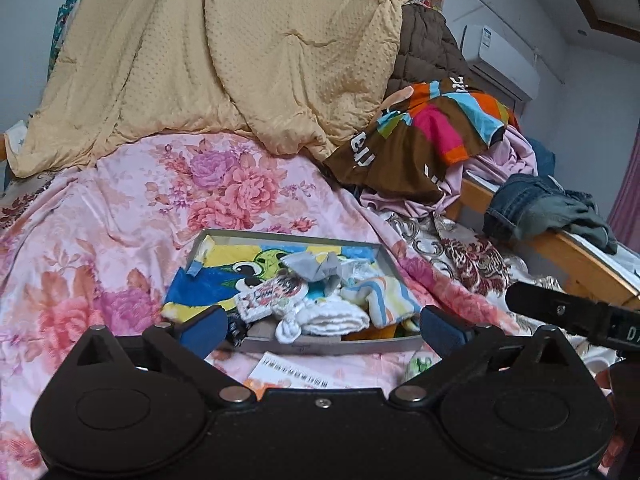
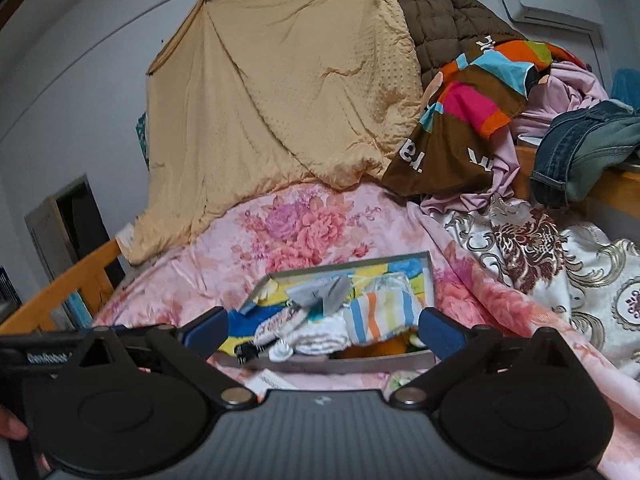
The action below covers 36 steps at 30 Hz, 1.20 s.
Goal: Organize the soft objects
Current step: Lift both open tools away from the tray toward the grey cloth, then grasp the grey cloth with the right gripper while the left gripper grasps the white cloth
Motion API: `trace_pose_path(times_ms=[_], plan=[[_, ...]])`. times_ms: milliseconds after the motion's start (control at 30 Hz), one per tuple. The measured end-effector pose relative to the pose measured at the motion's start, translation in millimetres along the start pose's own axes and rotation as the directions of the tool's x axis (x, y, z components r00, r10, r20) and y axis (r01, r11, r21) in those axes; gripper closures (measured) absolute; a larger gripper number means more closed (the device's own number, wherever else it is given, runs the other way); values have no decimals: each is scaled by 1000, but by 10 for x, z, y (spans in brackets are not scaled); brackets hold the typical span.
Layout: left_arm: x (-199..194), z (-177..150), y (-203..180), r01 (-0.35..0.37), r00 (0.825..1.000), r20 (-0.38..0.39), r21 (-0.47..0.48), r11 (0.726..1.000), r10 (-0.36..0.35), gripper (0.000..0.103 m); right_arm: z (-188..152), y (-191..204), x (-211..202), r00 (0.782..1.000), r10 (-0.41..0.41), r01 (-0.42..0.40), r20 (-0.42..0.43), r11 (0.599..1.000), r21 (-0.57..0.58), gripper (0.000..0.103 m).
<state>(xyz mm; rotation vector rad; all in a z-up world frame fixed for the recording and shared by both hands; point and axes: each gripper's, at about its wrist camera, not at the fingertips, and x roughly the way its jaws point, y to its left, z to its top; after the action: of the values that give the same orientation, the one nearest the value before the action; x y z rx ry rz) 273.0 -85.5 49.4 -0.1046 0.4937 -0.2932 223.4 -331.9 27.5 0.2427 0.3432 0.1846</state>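
Nearest the left wrist camera, the left hand-held gripper (image 1: pixel 320 330) stands with its jaws spread wide and nothing between them; its blue pads frame the near rim of the tray (image 1: pixel 320 346) without touching it. The right hand-held gripper (image 2: pixel 323 332) is likewise wide open and empty, just short of the same tray. Both look drawn back from it, which suggests a piece has been let go there or that the next pick is being lined up.

The tray lies on the floral quilt (image 1: pixel 120 220) of the bed, probably as the collecting spot for small soft things. One tray is visible. In it lies one cartoon towel (image 1: pixel 200 284) spread as a lining, with a loose heap on top: one grey cloth (image 1: pixel 316 268), one striped cloth (image 1: pixel 384 296), one white sock (image 1: pixel 320 320) and one patterned piece (image 1: pixel 268 296); anything deeper in the heap cannot be counted.

Behind, one yellow blanket (image 1: pixel 240 60) hangs from a line, perhaps to air. To the right, a pile (image 1: pixel 420 136) of clothes awaits sorting, and one pair of jeans (image 1: pixel 528 204) is draped over the wooden rail (image 1: pixel 580 256).
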Motion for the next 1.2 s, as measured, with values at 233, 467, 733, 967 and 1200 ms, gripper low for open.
trace_pose_path(times_ms=[233, 467, 733, 967, 1200], plan=[[-204, -159, 77, 1, 1000, -7, 14, 1000, -1, 1, -310, 87, -193, 999, -35, 33, -22, 997, -65, 0], [-237, -397, 160, 10, 999, -42, -18, 1000, -11, 1, -598, 185, -367, 998, -40, 31, -52, 987, -157, 0], [-155, -684, 153, 42, 995, -91, 64, 997, -36, 1, -719, 276, -345, 995, -41, 20, -86, 971, -238, 0], [-19, -971, 137, 76, 987, -148, 143, 987, -55, 1, -888, 327, -111, 981, -64, 7, -185, 955, -296, 0], [98, -1173, 190, 112, 981, -174, 178, 978, -81, 1, -1024, 375, 104, 970, -125, 47, -207, 937, -346, 0]])
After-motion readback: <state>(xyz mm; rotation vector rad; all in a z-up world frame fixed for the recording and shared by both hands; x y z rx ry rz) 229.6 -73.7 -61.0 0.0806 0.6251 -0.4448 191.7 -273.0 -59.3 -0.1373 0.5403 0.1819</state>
